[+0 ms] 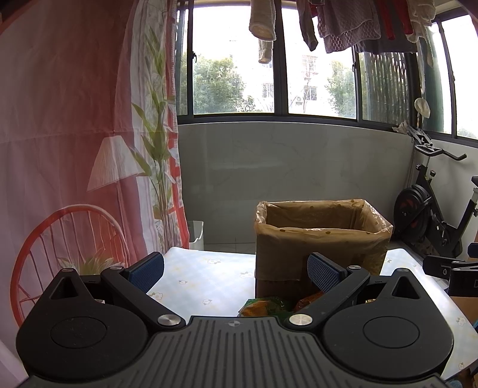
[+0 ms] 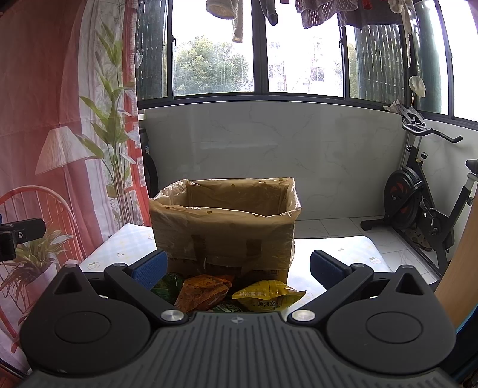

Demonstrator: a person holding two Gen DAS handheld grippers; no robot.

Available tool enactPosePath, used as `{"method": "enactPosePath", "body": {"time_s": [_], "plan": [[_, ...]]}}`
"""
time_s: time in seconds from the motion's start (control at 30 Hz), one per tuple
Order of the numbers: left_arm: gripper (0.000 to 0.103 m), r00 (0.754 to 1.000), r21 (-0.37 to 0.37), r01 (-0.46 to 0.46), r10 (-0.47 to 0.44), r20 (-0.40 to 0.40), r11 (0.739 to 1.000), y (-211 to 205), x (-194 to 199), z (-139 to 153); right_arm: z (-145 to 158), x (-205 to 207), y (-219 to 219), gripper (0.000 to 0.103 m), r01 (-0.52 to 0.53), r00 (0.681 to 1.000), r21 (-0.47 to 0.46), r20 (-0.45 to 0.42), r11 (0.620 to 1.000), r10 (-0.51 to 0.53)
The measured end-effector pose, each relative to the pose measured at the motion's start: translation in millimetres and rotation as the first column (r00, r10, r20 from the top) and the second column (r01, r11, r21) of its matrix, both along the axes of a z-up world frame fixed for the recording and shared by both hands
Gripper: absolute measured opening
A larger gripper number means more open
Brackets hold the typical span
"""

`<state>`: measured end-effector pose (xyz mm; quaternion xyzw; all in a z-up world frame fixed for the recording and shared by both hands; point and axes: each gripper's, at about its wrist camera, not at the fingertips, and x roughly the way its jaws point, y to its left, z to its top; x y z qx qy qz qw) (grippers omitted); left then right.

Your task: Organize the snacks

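Observation:
A cardboard box [image 2: 224,235] lined with a brownish plastic bag stands on the table; in the left wrist view the same box [image 1: 319,241] is ahead and to the right. Snack packets lie in front of it: an orange packet [image 2: 203,291], a yellow packet [image 2: 267,295] and a green packet [image 2: 167,285]. My right gripper [image 2: 237,268] hangs open above and just short of these packets, holding nothing. My left gripper [image 1: 236,270] is open over the table, with a green-and-orange packet [image 1: 263,307] low between its fingers and untouched.
The table [image 1: 203,274] has a pale checked cloth with small flowers. A printed curtain [image 1: 74,134] hangs on the left. An exercise bike [image 2: 418,203] stands at the right by the tiled wall. Laundry hangs above the window [image 1: 343,24]. A small white bin [image 1: 195,235] sits behind the table.

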<state>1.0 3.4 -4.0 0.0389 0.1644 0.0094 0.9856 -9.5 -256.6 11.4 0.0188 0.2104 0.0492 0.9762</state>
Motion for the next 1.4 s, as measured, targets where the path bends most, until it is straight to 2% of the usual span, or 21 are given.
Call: {"method": "enactPosePath", "body": {"time_s": [0.43,0.57,0.7,0.8,0.93,1.1,1.27,1.4], "plan": [[0.103,1.0,-0.021,-0.013,0.012,-0.008,1.0,3,3,2,-1,1,2,0.103,-0.006,1.0,0.0,-0.002,1.0,0.006],[0.103,0.999,-0.01,-0.041,0.041,0.004,0.999,6,12,-1,-6,7,-5,0.103,-0.017,1.0,0.011,0.001,1.0,0.017],[0.103,0.997,0.001,-0.081,0.081,0.016,0.997,15,31,-6,-13,17,-5,0.103,-0.095,0.994,0.039,0.057,0.995,0.093],[0.103,0.994,0.006,-0.11,0.11,0.012,0.994,25,47,-15,-23,30,-2,0.103,-0.125,0.987,0.02,0.105,0.992,0.122],[0.103,0.991,-0.017,-0.134,0.134,-0.002,0.991,39,65,-29,-39,53,2,0.103,-0.144,0.984,0.0,0.109,0.99,0.143],[0.102,0.988,-0.065,-0.152,0.151,-0.033,0.986,51,79,-57,-75,77,9,0.103,-0.146,0.988,-0.041,0.043,0.988,0.148],[0.099,0.985,-0.067,-0.151,0.145,-0.095,0.986,54,90,-85,-123,90,7,0.102,-0.147,0.985,-0.014,-0.089,0.989,0.145],[0.097,0.983,-0.063,-0.136,0.127,-0.13,0.989,50,94,-104,-146,96,-3,0.101,-0.107,0.98,0.023,-0.167,0.994,0.109]]}}
